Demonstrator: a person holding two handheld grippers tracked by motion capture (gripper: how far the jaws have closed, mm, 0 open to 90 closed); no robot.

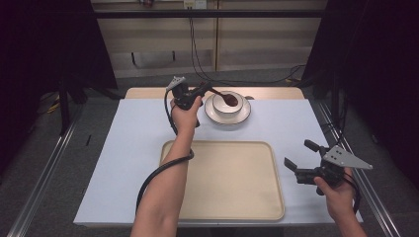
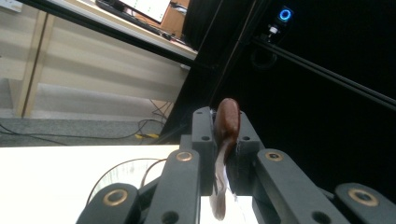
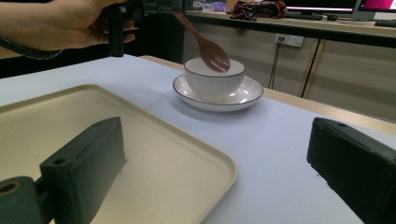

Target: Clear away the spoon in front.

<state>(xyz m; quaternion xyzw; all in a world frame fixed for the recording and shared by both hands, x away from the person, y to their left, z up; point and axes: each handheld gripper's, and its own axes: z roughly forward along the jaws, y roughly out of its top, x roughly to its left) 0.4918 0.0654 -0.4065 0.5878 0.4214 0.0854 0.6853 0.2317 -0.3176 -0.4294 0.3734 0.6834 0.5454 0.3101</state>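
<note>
Left gripper (image 1: 204,89) is pinched on the handle of the brown spoon (image 1: 228,98), jaws pressed together on it. In the left gripper view the handle end (image 2: 228,119) sticks up between the jaws and the rest of the spoon hangs below them. The spoon head is just above the rim of the white bowl (image 1: 228,105), which sits on a white saucer (image 1: 227,117) near the middle of the far edge of the tabletop (image 1: 128,143). The right gripper view shows the spoon head (image 3: 214,55) slanting down over the bowl (image 3: 214,79), close to the rim; can't tell if it touches.

Handling guess: the spoon looks like wood or plastic, so light and stiff with no flex to worry about. The handle is thin and smooth-looking and could pivot in the pads, since the grip is near the end and the head hangs out as a lever. A hold nearer mid-handle would resist rotation better. The bowl and saucer look ceramic: fragile, and the bowl is loose on the saucer, so a bump from the spoon could slide or chip it.

Right gripper (image 1: 298,164) has its jaws spread and empty, near the tabletop's right edge beside the beige tray (image 1: 232,182), which occupies the near middle.
</note>
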